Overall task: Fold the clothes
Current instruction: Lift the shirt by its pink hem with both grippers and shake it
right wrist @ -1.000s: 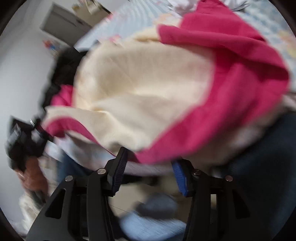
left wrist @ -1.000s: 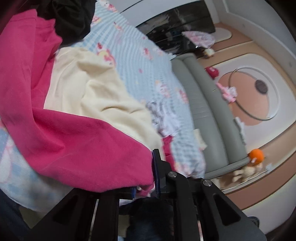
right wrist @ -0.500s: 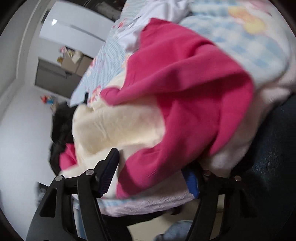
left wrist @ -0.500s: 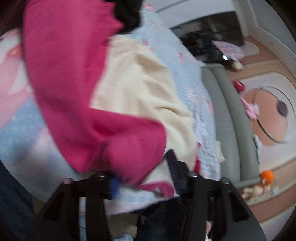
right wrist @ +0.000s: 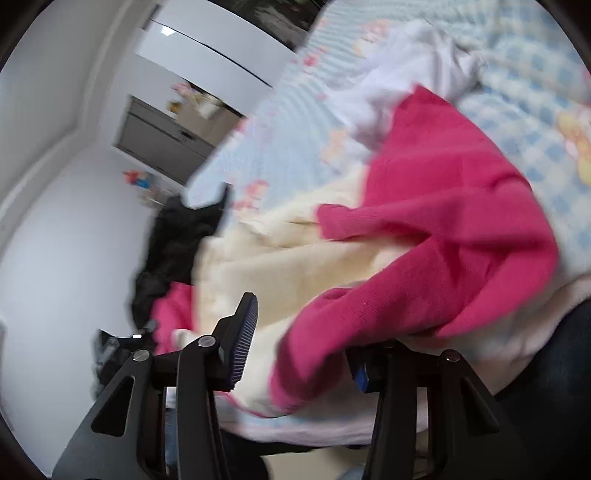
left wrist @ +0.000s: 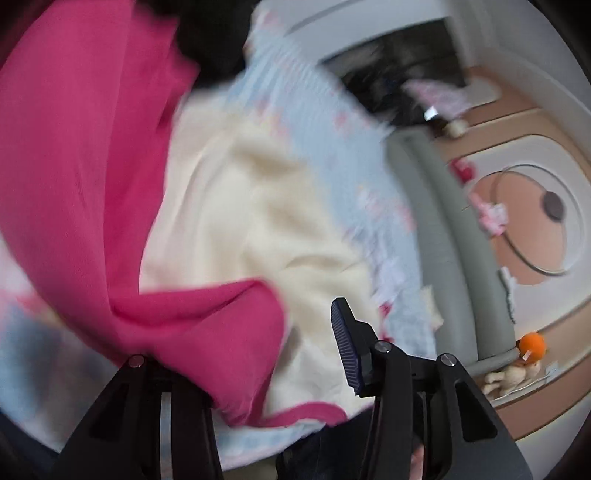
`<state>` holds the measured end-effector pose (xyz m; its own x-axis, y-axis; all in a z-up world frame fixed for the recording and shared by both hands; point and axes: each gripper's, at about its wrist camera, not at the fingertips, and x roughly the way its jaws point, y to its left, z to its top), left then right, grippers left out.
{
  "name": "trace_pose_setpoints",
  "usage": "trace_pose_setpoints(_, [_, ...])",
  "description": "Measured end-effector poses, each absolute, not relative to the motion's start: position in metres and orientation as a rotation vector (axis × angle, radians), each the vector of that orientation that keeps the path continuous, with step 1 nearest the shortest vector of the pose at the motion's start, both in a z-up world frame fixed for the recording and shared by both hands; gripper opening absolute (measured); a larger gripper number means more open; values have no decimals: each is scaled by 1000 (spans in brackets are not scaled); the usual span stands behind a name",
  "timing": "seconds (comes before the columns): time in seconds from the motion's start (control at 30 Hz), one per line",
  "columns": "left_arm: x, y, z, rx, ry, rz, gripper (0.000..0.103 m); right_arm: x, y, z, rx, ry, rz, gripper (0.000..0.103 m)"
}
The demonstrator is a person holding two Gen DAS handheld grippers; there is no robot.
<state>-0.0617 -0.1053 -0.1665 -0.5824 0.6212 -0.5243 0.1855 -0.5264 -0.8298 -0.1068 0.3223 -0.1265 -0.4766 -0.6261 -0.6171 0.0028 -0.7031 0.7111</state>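
Note:
A pink and cream sweater (left wrist: 92, 177) (right wrist: 461, 206) lies rumpled at the near edge of the bed. In the left wrist view its pink sleeve (left wrist: 221, 332) drapes over the left finger of my left gripper (left wrist: 240, 347). The right pad (left wrist: 343, 343) stands free of the cloth, and the jaws are closing with the sleeve between them. In the right wrist view a pink fold (right wrist: 332, 332) covers the right finger of my right gripper (right wrist: 303, 350). Its left pad (right wrist: 245, 332) is bare over cream cloth, and these jaws are closing too.
The bed has a blue checked sheet (left wrist: 314, 122) (right wrist: 517, 74). A black garment (right wrist: 177, 243) (left wrist: 210, 33) and a white one (right wrist: 399, 74) lie farther back. A grey padded bed edge (left wrist: 443, 229), toys on the floor (left wrist: 528, 347) and a grey cabinet (right wrist: 159, 144) are around. Dark trousers (right wrist: 554, 369) are close by.
My left gripper was shut on the pink hem and now stands apart with the sleeve draped over one finger. Both grippers sank toward the bed, and the sweater settled onto it.

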Motion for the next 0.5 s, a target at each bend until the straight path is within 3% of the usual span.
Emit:
trace_pose_setpoints(0.03, [-68,-102,-169,-1309,-1311,2204,9,-115,319,-148,1436,-943,-2176,51])
trace_pose_setpoints(0.07, [-75,-98,-166,-1374,-1252,2245,3,-119,316,-160,1483,-954,-2140,46])
trace_pose_setpoints(0.13, [-88,-94,-124,-1312,-1133,2331,3,-134,317,-144,1474,-860,-2168,13])
trace_pose_setpoints(0.17, [-93,-95,-84,-1209,-1082,2380,3,-143,322,-113,1381,-803,-2222,6])
trace_pose_setpoints(0.3, [-107,-97,71,-789,-882,2513,3,-155,342,35,930,-724,-2364,4])
trace_pose_setpoints(0.37, [-73,-90,140,-542,-778,2537,3,-135,344,115,708,-688,-2370,4])
trace_pose_setpoints(0.43, [-37,-82,183,-373,-716,2537,3,-102,337,174,512,-612,-2395,4])
trace_pose_setpoints(0.5, [-8,-79,206,-295,-678,2540,3,-73,335,196,415,-579,-2416,5])
